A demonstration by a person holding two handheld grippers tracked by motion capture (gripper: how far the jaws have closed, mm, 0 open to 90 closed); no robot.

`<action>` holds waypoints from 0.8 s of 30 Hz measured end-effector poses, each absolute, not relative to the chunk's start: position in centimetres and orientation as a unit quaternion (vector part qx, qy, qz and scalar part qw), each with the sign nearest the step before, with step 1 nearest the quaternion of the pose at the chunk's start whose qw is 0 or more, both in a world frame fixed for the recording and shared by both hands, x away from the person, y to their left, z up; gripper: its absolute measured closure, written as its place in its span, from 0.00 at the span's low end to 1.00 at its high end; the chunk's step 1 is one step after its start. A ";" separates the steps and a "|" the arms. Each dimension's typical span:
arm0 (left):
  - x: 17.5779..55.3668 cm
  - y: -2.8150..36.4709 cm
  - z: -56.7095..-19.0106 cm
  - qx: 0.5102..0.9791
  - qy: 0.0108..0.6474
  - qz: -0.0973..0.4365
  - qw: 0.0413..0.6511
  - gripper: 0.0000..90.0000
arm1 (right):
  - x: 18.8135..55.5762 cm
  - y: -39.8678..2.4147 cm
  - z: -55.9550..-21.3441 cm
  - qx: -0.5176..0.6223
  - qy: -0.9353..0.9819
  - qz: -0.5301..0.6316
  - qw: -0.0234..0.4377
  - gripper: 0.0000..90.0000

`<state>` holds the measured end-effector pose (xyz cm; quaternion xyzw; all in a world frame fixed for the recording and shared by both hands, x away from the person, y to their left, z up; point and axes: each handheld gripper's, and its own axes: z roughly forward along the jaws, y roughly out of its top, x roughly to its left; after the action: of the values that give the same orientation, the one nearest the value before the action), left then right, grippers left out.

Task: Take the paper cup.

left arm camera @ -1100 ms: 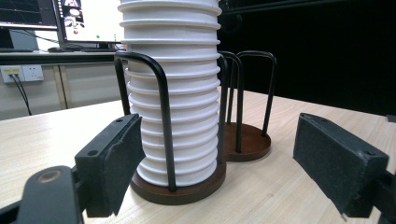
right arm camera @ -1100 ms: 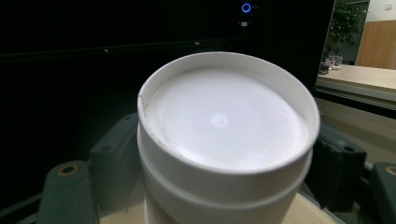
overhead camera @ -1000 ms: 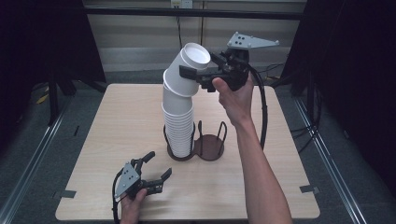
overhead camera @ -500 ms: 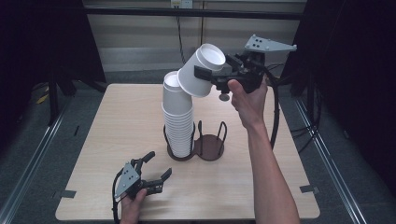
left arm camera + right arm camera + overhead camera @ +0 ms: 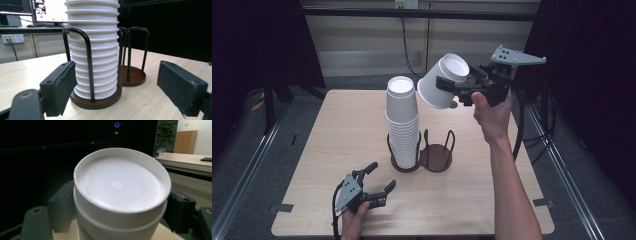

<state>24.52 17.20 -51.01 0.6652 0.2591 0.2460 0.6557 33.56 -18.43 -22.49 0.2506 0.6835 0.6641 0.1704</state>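
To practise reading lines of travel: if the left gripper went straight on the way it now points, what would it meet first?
Probably the stack of white cups in the wire holder; the left gripper stands open toward it, though depth is uncertain.

White paper cup [image 5: 120, 195] clamped bottom-up between the right gripper's [image 5: 117, 207] black pads, dark background, desk far right.

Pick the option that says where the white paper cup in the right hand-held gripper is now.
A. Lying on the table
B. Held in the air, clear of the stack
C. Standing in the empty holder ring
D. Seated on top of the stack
B: the right hand-held gripper clamps the white paper cup tilted in the air, apart from the tall stack of white paper cups in the dark wire holder.
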 end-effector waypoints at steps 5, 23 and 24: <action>24.6 17.3 -51.0 0.667 0.259 0.239 0.656 0.17 | 33.1 -19.0 -23.4 0.257 0.686 0.658 0.173 0.25; 24.6 17.2 -47.4 0.691 0.228 0.226 0.648 0.18 | 31.6 -19.3 -26.3 0.258 0.707 0.637 0.166 0.25; 24.7 17.2 -47.3 0.695 0.224 0.223 0.646 0.18 | 31.4 -19.3 -26.6 0.258 0.707 0.638 0.164 0.25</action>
<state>24.70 17.16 -47.31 0.6952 0.2238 0.2230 0.6457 31.44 -19.28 -26.56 0.2580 0.7070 0.6378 0.1636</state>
